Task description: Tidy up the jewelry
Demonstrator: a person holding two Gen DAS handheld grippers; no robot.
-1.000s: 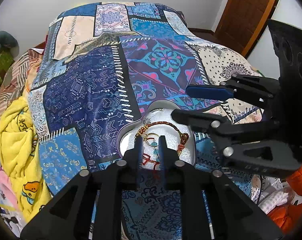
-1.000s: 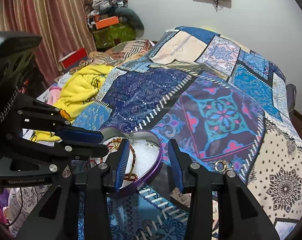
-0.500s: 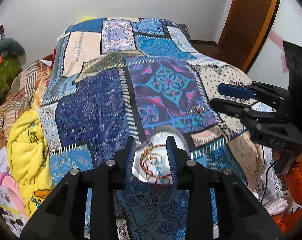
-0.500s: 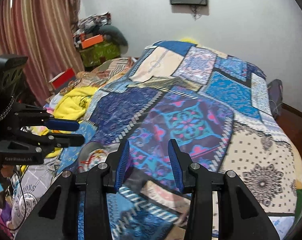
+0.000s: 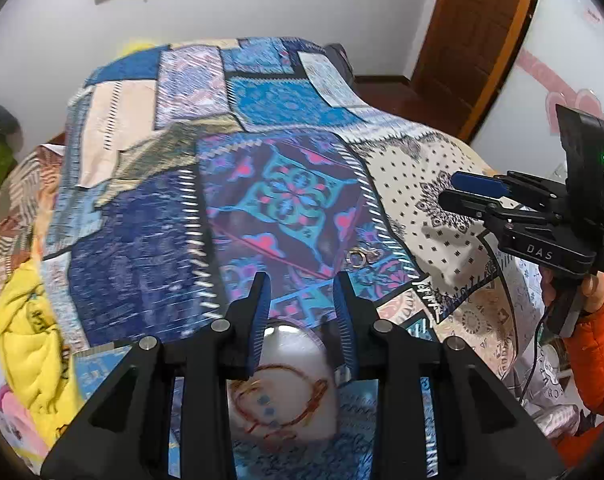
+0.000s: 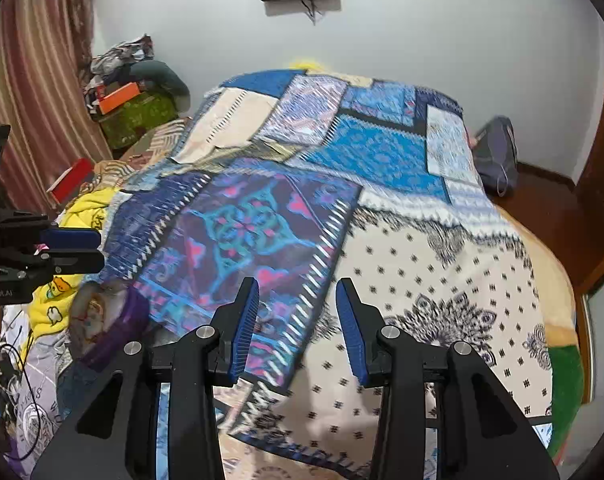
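Box: heart-shaped jewelry box (image 5: 290,376), purple wall, white padded inside, sat on bed at near edge, just under left jaws.
Contents: braided brown-red bracelet (image 5: 302,388) w/ blue beads, lay loose in box; blurred.
Loose piece: small metal ring (image 5: 356,258) still out on quilt, apart from box, beyond left fingertips.
Left hand-held gripper (image 5: 302,316): jaws had just been opening, apart now, nothing between pads.
Right hand-held gripper (image 6: 296,324): jaws apart, empty, over dotted cream patch, well away from box.
Step (judged): fetch ring next, drop into box.
How to: come down steep, pinch ring by rim, avoid snagging cloth; soft bed gives, so press lightly.
Bed: patchwork quilt (image 5: 286,196), printed blue/purple/cream, flat weave; yellow fleece blanket (image 5: 26,340) at left.
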